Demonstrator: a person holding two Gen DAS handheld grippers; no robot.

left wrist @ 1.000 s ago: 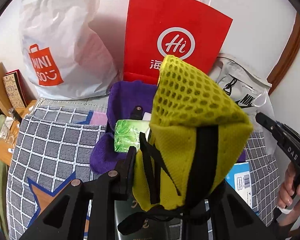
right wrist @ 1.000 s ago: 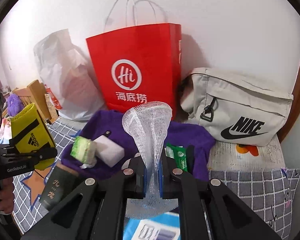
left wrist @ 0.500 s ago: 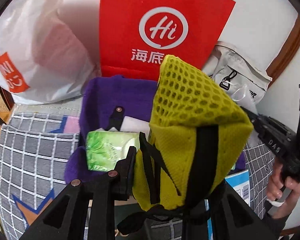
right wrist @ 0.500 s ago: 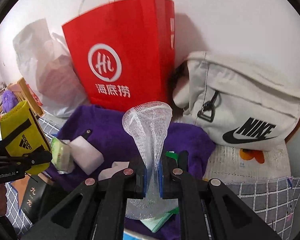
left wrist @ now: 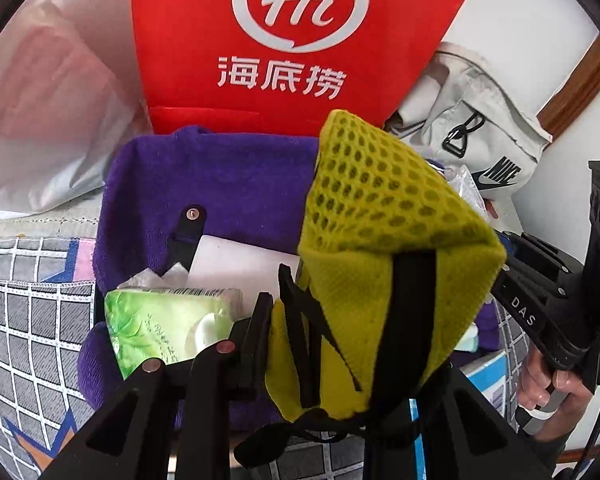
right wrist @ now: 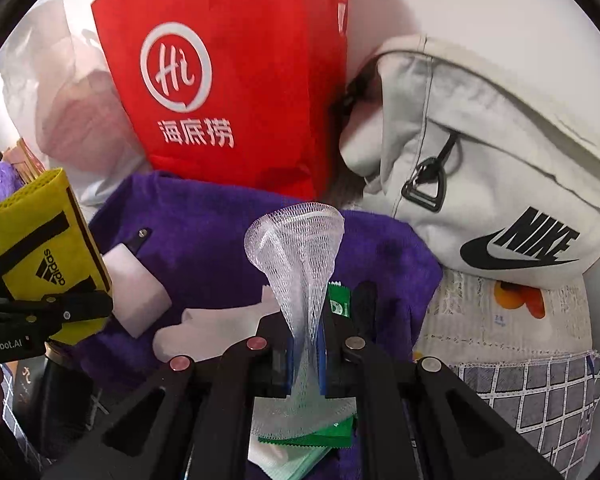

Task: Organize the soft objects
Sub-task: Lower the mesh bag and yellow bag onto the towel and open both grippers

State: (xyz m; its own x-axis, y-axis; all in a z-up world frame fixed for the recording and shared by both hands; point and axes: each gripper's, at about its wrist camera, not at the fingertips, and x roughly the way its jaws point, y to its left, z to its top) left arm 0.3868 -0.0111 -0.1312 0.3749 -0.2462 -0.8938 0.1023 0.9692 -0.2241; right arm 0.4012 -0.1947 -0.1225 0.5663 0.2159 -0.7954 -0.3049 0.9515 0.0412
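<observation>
Both grippers carry soft items over the purple fabric bin

Lowest in the right wrist view, the right gripper (right wrist: 306, 360) has its fingers pinched tight on a white foam net sleeve (right wrist: 298, 248); in the left wrist view the left gripper (left wrist: 340, 344) is clamped on a yellow mesh pouch (left wrist: 384, 240) at lower centre. Beyond them the purple fabric bin (left wrist: 220, 176) fills mid-frame, holding a green tissue pack (left wrist: 164, 324) and a white foam block (right wrist: 134, 280). At the top stands a red paper bag (left wrist: 300, 40). This looks like the carry step; next, each item likely needs lowering into free space and releasing.
</observation>
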